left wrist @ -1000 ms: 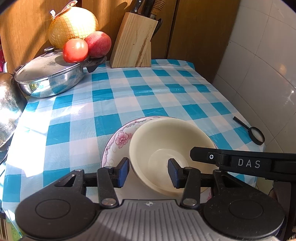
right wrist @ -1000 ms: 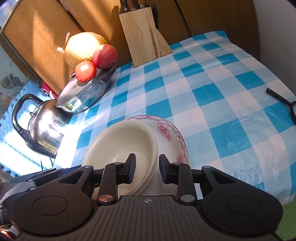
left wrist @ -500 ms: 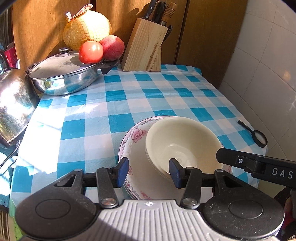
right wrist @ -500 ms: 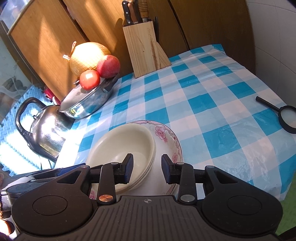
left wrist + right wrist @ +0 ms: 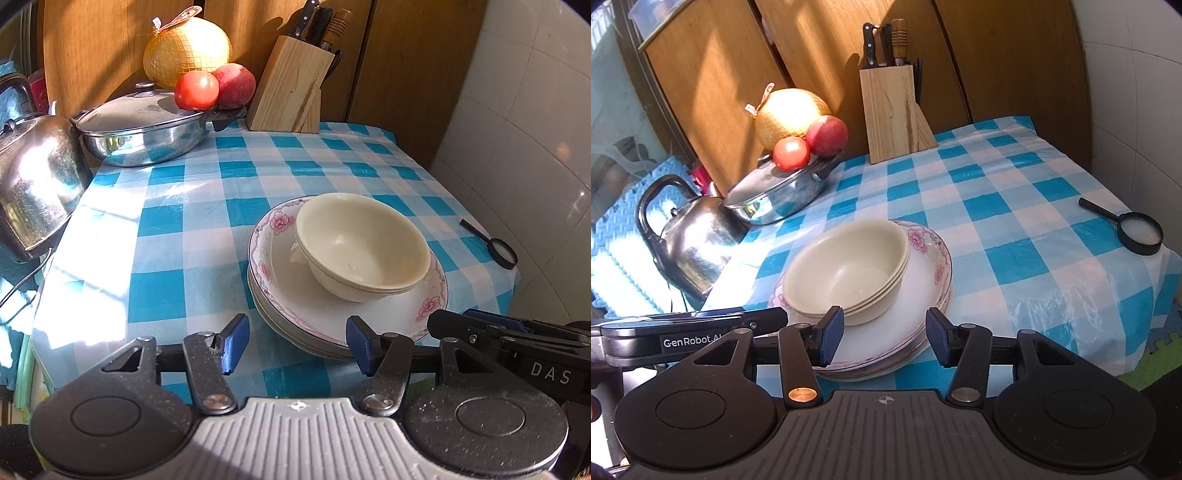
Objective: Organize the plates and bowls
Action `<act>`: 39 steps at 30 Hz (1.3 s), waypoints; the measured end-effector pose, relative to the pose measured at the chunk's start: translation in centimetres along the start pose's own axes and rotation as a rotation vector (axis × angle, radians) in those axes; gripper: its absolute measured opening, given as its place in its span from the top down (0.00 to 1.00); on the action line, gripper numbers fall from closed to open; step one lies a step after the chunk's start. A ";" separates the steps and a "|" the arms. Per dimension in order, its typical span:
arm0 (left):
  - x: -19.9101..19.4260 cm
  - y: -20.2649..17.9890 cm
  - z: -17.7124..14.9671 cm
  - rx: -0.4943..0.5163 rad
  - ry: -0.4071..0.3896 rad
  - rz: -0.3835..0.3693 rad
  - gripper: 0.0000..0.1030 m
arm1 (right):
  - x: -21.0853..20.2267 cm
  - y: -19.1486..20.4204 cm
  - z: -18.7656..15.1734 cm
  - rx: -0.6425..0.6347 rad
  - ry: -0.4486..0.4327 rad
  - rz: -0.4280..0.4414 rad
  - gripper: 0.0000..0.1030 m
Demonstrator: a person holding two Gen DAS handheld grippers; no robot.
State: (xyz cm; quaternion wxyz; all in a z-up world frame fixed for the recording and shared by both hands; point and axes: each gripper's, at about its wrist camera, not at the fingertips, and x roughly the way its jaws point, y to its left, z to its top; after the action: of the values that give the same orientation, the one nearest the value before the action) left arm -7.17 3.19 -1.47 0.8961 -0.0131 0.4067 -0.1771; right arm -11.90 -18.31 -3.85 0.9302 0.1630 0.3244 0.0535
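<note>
A stack of cream bowls (image 5: 364, 245) (image 5: 849, 269) sits inside a stack of white plates with pink flowers (image 5: 291, 295) (image 5: 923, 280) near the front edge of the checked table. My left gripper (image 5: 295, 345) hangs just short of the plates' near rim, jaws opening, nothing between them. My right gripper (image 5: 884, 336) is likewise back from the stack, jaws opening and empty. The right gripper's black body (image 5: 517, 339) shows at the lower right of the left wrist view. The left one's body (image 5: 687, 332) shows at the lower left of the right wrist view.
A lidded steel pan (image 5: 144, 129) (image 5: 779, 192) carrying a pomelo (image 5: 186, 51) and two red fruits stands at the back left. A steel kettle (image 5: 35, 181) (image 5: 690, 236) is at the left edge, a wooden knife block (image 5: 291, 92) (image 5: 894, 110) at the back, a magnifying glass (image 5: 498, 251) (image 5: 1134, 232) at the right.
Both grippers have drawn back from the bowls and plates, and their jaws have spread wider. The bowls and plates stay stacked on the table.
</note>
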 end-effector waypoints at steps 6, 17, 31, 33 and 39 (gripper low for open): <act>0.8 0.1 -2.2 -0.012 0.052 -0.002 0.46 | 0.1 0.7 -2.2 -0.014 0.039 -0.023 0.42; 2.8 -0.8 -3.7 0.007 0.118 -0.004 0.45 | 1.1 -0.2 -4.4 0.031 0.103 -0.071 0.41; 3.0 -1.3 -3.6 0.025 0.113 0.018 0.45 | 1.8 -0.6 -5.0 0.057 0.137 -0.072 0.39; 2.9 -1.4 -3.6 0.031 0.108 0.023 0.45 | 1.9 -0.6 -5.0 0.061 0.140 -0.071 0.39; 3.0 -1.4 -3.6 0.038 0.115 0.029 0.45 | 2.0 -0.7 -5.0 0.064 0.145 -0.069 0.39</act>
State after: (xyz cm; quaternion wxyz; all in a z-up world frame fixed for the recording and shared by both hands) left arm -8.43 1.32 -5.76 0.8738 0.0199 0.4543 -0.1722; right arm -13.47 -17.20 -8.94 0.8998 0.1771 0.3981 0.0228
